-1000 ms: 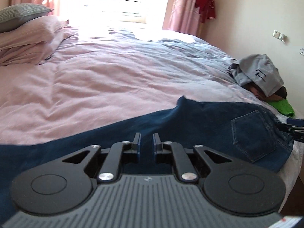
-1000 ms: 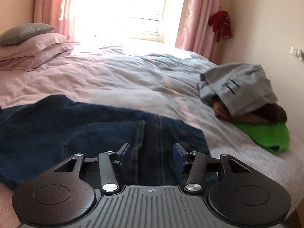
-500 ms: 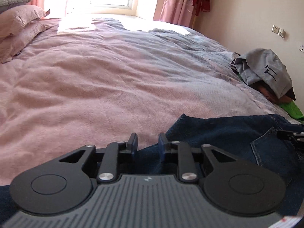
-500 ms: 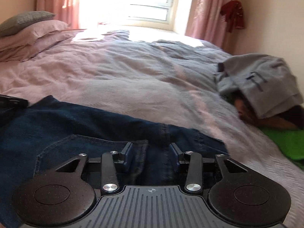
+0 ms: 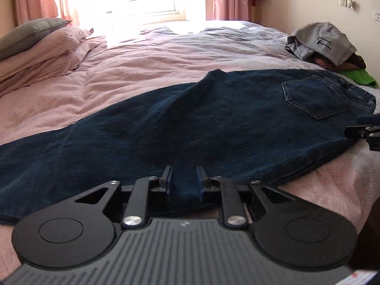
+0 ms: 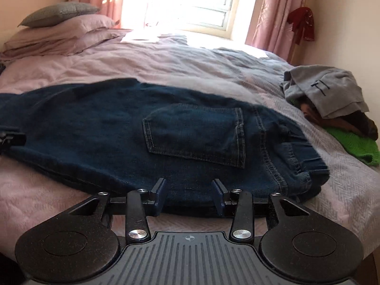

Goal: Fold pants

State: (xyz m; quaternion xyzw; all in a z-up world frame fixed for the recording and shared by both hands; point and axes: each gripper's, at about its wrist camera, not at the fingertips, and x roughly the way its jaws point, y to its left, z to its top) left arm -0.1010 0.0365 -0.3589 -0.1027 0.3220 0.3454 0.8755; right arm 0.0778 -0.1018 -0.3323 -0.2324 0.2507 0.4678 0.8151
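Dark blue jeans (image 5: 213, 123) lie flat on the pink bed cover (image 5: 142, 66), legs stacked, one back pocket (image 6: 194, 135) facing up and the waist to the right. My left gripper (image 5: 184, 180) sits at the near edge of the leg part. Its fingers are a little apart, with the denim edge lying between them, not pinched. Further right, at the near edge below the pocket, my right gripper (image 6: 188, 190) is wide open over the jeans (image 6: 95, 123). Each gripper's tip shows at the side of the other's view.
A pile of clothes lies at the bed's right edge: a grey garment (image 5: 323, 42) over brown items and a green one (image 6: 351, 142). Pillows (image 5: 40, 47) are stacked at the far left. The bed's near edge is just under both grippers. A window stands behind.
Both grippers have drawn back from over the jeans to their near edge. The left fingers stand wider apart than a second ago. The right gripper has stayed open.
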